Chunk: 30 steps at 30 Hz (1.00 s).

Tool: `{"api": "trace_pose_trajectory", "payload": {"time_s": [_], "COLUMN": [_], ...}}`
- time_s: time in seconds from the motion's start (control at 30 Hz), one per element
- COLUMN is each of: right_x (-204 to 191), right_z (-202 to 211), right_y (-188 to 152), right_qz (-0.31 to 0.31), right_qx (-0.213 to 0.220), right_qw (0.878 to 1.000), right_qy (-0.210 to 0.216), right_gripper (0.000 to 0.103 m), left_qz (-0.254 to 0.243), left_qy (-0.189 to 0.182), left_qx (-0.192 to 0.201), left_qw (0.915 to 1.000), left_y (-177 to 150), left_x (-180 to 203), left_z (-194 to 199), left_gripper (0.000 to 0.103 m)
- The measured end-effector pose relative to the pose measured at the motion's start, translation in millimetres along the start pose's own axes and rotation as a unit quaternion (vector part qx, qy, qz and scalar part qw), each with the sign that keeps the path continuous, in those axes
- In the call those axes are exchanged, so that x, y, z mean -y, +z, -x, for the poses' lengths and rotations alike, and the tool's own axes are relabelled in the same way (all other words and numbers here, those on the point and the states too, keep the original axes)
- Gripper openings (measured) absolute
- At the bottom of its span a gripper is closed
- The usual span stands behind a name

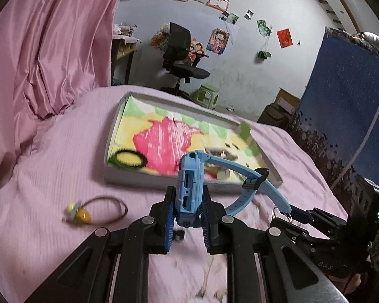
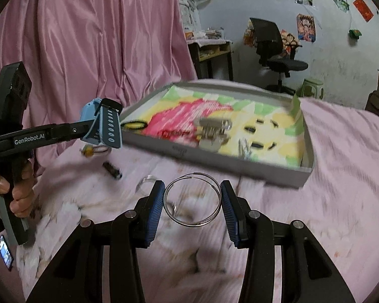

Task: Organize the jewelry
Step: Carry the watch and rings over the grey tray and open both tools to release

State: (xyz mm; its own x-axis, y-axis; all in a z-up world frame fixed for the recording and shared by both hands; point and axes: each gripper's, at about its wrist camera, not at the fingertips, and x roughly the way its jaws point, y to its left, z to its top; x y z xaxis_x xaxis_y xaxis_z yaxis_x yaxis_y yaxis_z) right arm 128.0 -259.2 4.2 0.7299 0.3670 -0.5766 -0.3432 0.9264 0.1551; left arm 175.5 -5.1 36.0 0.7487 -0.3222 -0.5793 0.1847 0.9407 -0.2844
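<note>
So the left gripper [image 1: 188, 202] has its jaws clamped on the blue watch [image 1: 189, 189], body upright, strap trailing off right, and the tray [image 1: 108, 151] sits straight ahead on the bed. The right gripper [image 2: 192, 203] pinches a wire ring [image 2: 192, 223], tray just beyond too.

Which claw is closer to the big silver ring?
Right. The right claw has its fingers on either side of the silver ring; the left claw is off to its left, gripping the blue watch.

Both wrist views low over bed [image 1: 63, 151], facing far wall; share tray [image 1: 108, 161] (near, blurred).
</note>
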Motion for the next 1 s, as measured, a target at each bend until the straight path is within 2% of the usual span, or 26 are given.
{"api": "trace_pose_trajectory", "payload": {"time_s": [0.2, 0.47, 0.73, 1.0], "right_x": [10.9, 31.2, 46.1, 52.1], "right_z": [-10.5, -39.9, -70.3, -86.0], "right_y": [25.2, 53.4, 56.5, 49.6], "right_qz": [0.002, -0.02, -0.041, -0.05], "right_qx": [0.023, 0.032, 0.007, -0.02], "right_qw": [1.0, 0.998, 0.996, 0.995], "right_qy": [-0.021, -0.057, -0.081, -0.082], "right_gripper": [0.04, 0.04, 0.04, 0.04], "left_qz": [0.014, 0.031, 0.03, 0.036], "left_qy": [0.019, 0.043, 0.075, 0.095], "left_qx": [0.002, -0.018, -0.04, -0.065], "left_qw": [0.9997, 0.9985, 0.9959, 0.9927], "left_y": [24.8, 44.8, 45.5, 41.5], "left_x": [-2.4, -2.9, -1.4, -10.0], "left_z": [-26.8, -70.4, -97.9, -115.6], "left_gripper": [0.018, 0.018, 0.018, 0.018]}}
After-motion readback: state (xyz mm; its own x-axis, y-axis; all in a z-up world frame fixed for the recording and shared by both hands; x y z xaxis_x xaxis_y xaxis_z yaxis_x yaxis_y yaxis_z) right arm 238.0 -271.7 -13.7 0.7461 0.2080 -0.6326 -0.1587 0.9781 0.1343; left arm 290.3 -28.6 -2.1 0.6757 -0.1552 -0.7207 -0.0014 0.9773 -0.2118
